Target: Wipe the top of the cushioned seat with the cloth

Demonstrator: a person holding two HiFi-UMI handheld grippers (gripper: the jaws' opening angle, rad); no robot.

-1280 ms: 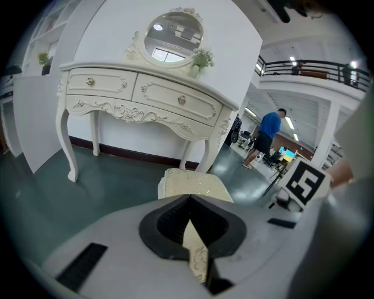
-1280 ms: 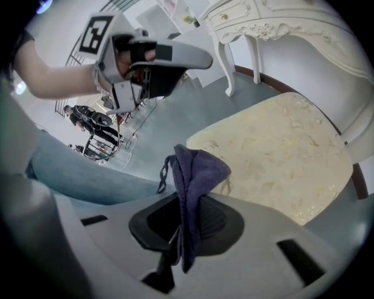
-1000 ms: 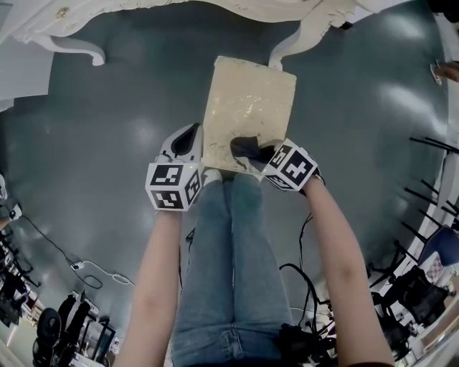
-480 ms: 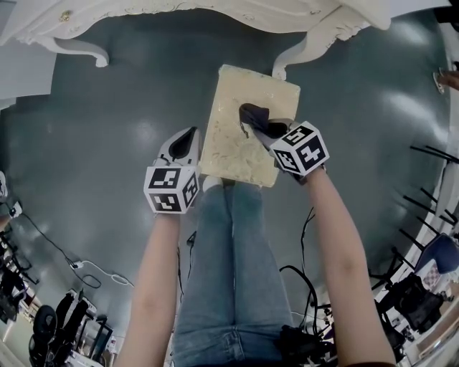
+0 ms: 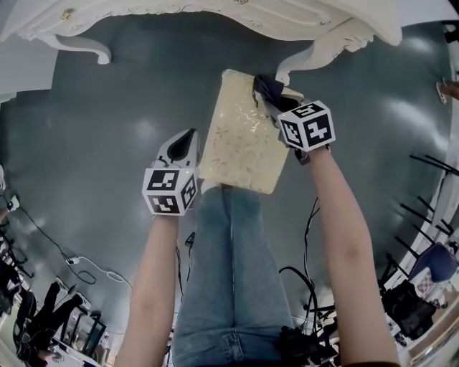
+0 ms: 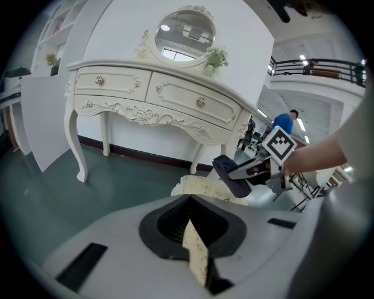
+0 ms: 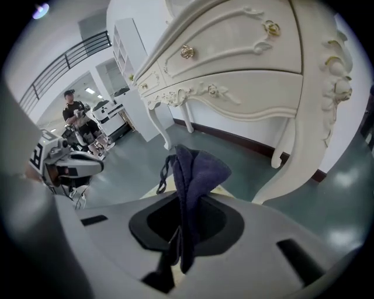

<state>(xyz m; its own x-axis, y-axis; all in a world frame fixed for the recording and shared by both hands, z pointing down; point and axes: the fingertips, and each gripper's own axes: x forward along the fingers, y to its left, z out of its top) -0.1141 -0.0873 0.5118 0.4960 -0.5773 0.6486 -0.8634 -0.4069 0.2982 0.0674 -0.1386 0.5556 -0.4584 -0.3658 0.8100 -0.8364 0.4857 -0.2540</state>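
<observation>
**Cloth at the seat's far corner**

In the head view, the right gripper (image 5: 276,107) pinched a dark cloth (image 5: 267,89) and pressed it on the far right corner of the cream seat (image 5: 240,143), just by a dresser (image 5: 215,11) leg. The left gripper (image 5: 188,143) sat against the seat's left edge, above the grey floor (image 5: 107,129).

In the left gripper view, the jaws were closed on a cream strip of the seat's edge. Beyond them the cloth lay bunched on the cushion under the other gripper, and a round mirror (image 6: 186,35) topped the dresser.

In the right gripper view, the jaws clamped the folded cloth, which stood up between them, a loop hanging at its left.
</observation>
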